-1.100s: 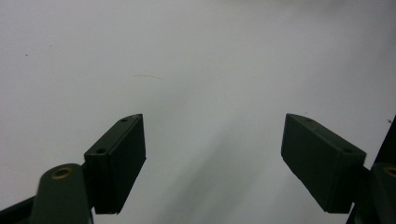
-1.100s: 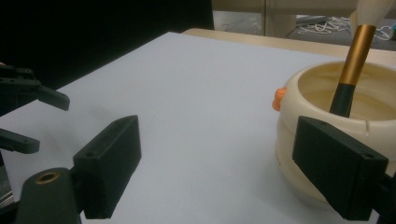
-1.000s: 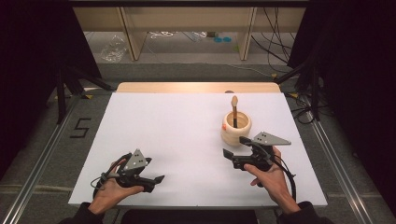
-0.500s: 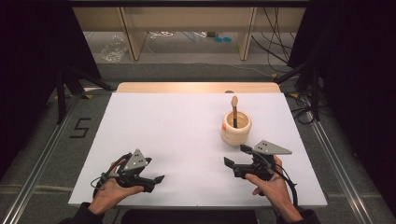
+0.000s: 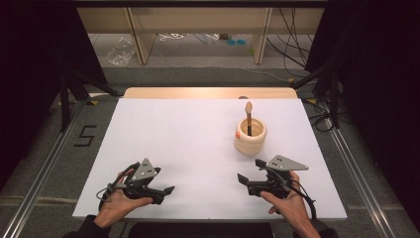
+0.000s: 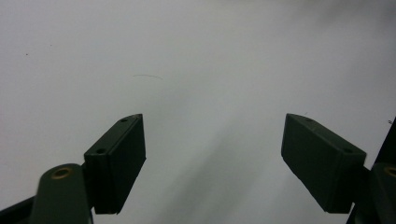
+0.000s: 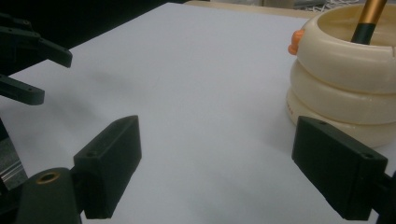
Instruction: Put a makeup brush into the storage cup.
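Holder [image 5: 250, 137] stands near right tool [image 5: 249, 173], just beyond it

White table [image 5: 198, 134] with bare wooden strip [image 5: 208, 92] along far edge. Cream ribbed holder [image 5: 250, 139] stands directly on surface, toward right edge, nearer far edge than near one; brush [image 5: 249, 116] upright inside

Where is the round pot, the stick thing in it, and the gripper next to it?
Pot [image 5: 250, 140]: high view, on its ribbed cream side.
Stick [image 5: 248, 107]: high view, on its pale top end.
Right gripper [image 5: 252, 170]: high view, midway between its open jaws.
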Demonstrator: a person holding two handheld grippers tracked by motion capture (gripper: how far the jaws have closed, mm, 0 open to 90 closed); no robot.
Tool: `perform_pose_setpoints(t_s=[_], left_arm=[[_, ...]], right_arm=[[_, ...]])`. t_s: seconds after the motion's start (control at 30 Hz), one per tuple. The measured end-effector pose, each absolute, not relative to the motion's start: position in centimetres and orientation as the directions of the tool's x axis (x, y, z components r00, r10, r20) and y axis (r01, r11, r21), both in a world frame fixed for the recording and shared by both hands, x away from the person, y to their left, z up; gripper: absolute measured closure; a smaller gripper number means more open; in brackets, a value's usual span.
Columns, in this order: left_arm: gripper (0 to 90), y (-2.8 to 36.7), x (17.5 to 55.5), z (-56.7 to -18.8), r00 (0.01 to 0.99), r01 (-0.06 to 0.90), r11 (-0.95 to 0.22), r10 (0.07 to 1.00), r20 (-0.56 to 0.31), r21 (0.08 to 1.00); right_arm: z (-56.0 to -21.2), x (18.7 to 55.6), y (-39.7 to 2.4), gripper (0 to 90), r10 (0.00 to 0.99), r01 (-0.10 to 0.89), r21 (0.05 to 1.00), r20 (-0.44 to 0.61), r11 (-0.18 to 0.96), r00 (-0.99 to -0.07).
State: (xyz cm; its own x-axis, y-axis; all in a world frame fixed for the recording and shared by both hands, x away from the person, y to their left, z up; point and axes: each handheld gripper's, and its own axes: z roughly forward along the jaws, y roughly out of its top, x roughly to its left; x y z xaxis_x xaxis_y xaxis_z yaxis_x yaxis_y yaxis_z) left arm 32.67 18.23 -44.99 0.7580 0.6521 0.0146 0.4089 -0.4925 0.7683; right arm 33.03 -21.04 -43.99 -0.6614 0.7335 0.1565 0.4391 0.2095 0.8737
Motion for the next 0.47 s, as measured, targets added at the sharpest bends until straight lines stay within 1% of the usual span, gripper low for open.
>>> perform_pose_setpoints(t_s=[0.03, 0.13, 0.47], left_arm=[[21.9, 18.30, 32.72, -44.94, 0.759, 0.405, -0.503, 0.651, 0.027, 0.763], [21.9, 18.31, 32.70, -44.95, 0.755, 0.410, -0.497, 0.656, 0.022, 0.765], [21.8, 18.33, 32.97, -45.13, 0.759, 0.410, -0.500, 0.651, 0.019, 0.763]], right_arm=[[-43.98, 32.95, -21.01, 16.7, 0.734, 0.443, 0.872, 0.160, 0.207, -0.660], [-44.06, 32.98, -20.99, 16.7, 0.735, 0.432, 0.875, 0.143, 0.218, -0.663], [-44.26, 33.04, -20.99, 16.8, 0.737, 0.436, 0.870, 0.137, 0.230, -0.662]])
